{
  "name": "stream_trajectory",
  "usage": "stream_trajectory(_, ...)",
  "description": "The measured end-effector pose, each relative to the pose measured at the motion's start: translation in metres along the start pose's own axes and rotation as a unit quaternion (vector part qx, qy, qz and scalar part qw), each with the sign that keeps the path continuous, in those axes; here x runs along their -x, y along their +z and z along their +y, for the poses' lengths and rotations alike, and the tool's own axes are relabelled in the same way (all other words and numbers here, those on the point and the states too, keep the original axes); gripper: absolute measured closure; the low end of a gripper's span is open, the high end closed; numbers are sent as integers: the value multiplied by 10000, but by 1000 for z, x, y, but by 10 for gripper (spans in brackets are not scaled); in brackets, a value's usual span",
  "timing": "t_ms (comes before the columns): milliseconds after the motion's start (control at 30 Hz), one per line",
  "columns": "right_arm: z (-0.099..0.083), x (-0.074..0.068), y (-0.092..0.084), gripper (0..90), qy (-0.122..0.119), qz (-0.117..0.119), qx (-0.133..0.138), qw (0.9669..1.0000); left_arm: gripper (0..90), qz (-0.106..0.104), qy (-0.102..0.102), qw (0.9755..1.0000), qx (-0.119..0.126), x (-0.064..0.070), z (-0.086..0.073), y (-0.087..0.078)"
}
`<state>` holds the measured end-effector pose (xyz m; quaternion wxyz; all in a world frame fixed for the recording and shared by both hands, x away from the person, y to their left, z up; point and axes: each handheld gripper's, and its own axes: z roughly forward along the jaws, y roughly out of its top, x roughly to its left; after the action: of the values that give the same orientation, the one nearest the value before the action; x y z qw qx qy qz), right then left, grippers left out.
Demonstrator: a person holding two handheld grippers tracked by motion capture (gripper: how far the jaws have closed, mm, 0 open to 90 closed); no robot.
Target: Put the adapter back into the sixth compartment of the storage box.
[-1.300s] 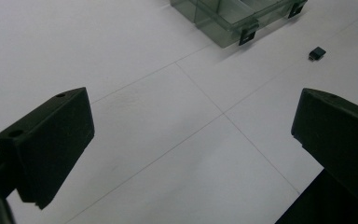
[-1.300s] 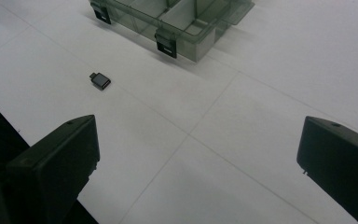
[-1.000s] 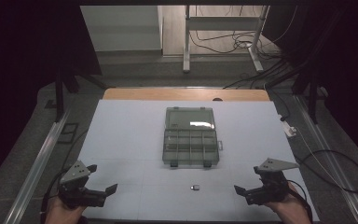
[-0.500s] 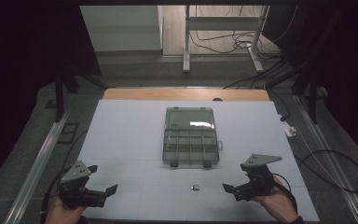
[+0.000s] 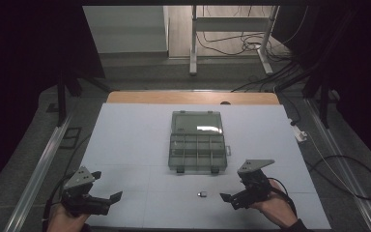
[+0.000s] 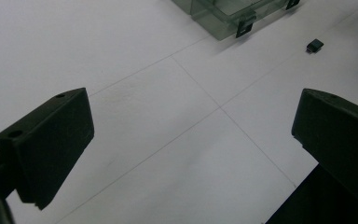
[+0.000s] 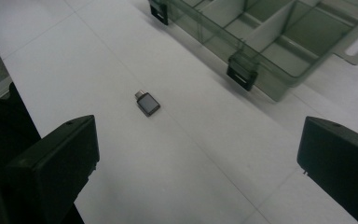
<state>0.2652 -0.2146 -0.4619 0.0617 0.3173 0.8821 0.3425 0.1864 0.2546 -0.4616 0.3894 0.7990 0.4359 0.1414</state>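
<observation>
A clear grey compartment box (image 5: 196,142) lies open in the middle of the white table, lid hinged away from me. A small dark plug-like piece (image 5: 202,194) rests on the table just in front of it. My right gripper (image 5: 230,189) stands open a short way to the right of that piece and points left at it. In the right gripper view the piece (image 7: 148,103) lies ahead between the wide jaws, with the box (image 7: 270,79) beyond. My left gripper (image 5: 107,184) is open near the front left corner, nothing between its jaws (image 6: 196,135). The piece (image 6: 314,45) lies far off.
A wooden strip (image 5: 193,98) runs along the table's back edge. A small white connector (image 5: 299,133) on a cable sits at the right edge. Metal rails (image 5: 38,166) flank the table, and cables lie on the floor behind.
My right gripper has moved left and a little forward, closer to the small dark piece. The left gripper has stayed put.
</observation>
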Motion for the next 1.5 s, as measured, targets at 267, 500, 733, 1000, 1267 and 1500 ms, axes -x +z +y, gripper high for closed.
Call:
stream_trajectory(267, 9, -8, 17, 0, -181, -12, -189, 9997, 0, -20, 6, 10000, -2, 0, 0, 0)
stream_trajectory(500, 17, -13, 31, 0, -168, -36, -392, 9991, 0, -30, 9, 10000, 1, 0, 0, 0)
stream_trajectory(733, 22, -20, 45, 0, -436, 14, -557, 9975, 0, -35, 26, 10000, -3, 0, 0, 0)
stream_trajectory(1000, 26, -27, 63, 0, -564, 66, -814, 9951, 0, -40, 42, 10000, -6, 1, 0, 0)
stream_trajectory(1267, 25, -34, 81, 0, -740, 55, -1166, 9904, 0, -39, 57, 10000, -8, 1, 0, 0)
stream_trajectory(1500, 25, -36, 88, 139, -862, 93, -1302, 9877, 0, -46, 68, 10000, -12, 1, 0, 0)
